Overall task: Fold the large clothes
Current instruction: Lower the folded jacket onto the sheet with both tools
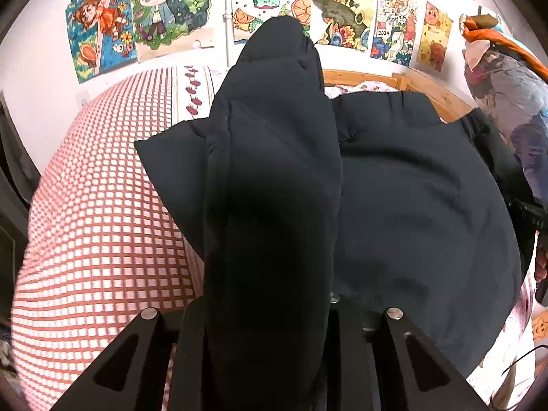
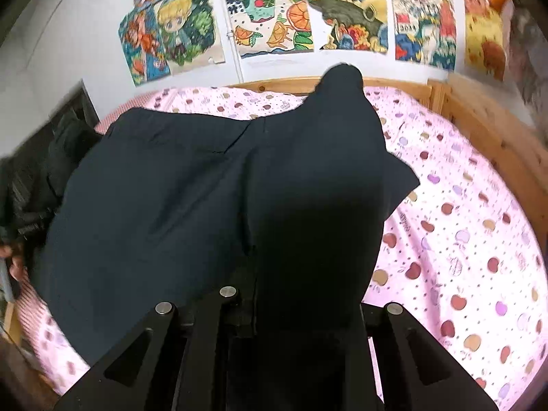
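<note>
A large dark navy garment (image 1: 411,205) lies spread on the bed; it also fills the middle of the right wrist view (image 2: 164,212). My left gripper (image 1: 270,274) is shut on a bunched edge of the garment, which rises in a tall fold between the fingers and hides their tips. My right gripper (image 2: 308,274) is shut on another bunched edge of the same garment, lifted above the bed, fingertips hidden by cloth. The opposite gripper and hand show at the far right of the left wrist view (image 1: 534,219) and the far left of the right wrist view (image 2: 24,226).
A red-and-white checked cover (image 1: 96,239) lies on the left of the bed. A pink apple-print sheet (image 2: 462,239) covers the right. A wooden bed frame (image 2: 479,120) runs along the back and right. Posters (image 2: 267,17) hang on the wall. A stuffed bag (image 1: 507,102) stands at right.
</note>
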`<state>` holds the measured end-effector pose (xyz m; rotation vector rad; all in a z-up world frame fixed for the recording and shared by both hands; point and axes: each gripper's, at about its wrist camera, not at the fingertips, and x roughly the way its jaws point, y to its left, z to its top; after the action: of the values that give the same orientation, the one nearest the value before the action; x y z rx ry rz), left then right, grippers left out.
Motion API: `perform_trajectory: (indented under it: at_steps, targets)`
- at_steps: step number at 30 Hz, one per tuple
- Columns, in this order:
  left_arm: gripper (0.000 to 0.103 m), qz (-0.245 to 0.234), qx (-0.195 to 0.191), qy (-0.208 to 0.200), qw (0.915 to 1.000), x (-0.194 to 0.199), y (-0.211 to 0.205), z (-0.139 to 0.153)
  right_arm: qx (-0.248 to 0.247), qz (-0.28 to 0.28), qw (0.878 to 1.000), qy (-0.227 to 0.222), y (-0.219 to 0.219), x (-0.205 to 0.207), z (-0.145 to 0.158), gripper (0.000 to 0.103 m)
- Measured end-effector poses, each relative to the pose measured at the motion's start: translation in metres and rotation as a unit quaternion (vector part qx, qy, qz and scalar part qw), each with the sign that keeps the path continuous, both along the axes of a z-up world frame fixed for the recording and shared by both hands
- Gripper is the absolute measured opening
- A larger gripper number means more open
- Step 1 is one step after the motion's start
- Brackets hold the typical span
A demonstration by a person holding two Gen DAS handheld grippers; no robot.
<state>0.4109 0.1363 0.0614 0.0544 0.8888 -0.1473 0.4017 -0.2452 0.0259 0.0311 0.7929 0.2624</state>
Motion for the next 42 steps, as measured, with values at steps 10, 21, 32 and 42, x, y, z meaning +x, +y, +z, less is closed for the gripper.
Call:
perform_trajectory:
  at_steps: [10,21,32,42]
  targets:
    - [0.032,0.017,-0.017,-0.016,0.9996,0.004,0.007,-0.027,-0.09,0.009,0.995,-0.04,0.015,0.0,-0.008,0.026]
    - [0.069,0.058,-0.022,-0.02,0.9979,-0.002,0.006,-0.045,-0.133,-0.024,0.989,-0.066,0.02,-0.005,-0.011,0.046]
    - [0.086,0.107,-0.017,-0.054,0.9927,-0.018,0.014,-0.037,-0.156,-0.071,0.981,-0.095,0.015,-0.016,-0.003,0.083]
    - [0.103,0.124,-0.048,-0.125,0.9832,-0.05,0.016,0.0,-0.152,-0.081,0.976,-0.136,0.02,-0.041,0.031,0.088]
